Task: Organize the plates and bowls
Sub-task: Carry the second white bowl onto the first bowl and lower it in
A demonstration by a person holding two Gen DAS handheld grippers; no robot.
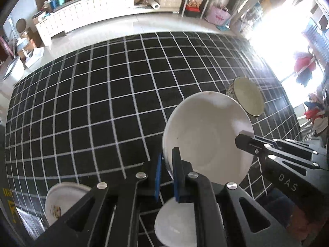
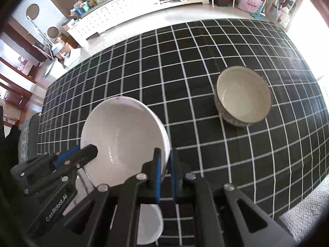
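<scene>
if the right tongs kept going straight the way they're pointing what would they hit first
The right tongs are shut on the rim of the white bowl they hold, so nothing else is nearer. Straight beyond, probably bare checked tablecloth; the patterned bowl sits off to the right.

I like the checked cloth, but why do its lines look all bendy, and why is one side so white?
Left wrist view: the fisheye lens bows the straight lines on the cloth, and window light washes out the right side, putting glare on the white bowl. Right wrist view: the same bending, glare only at the far right edge; the patterned bowl stays sharp.
</scene>
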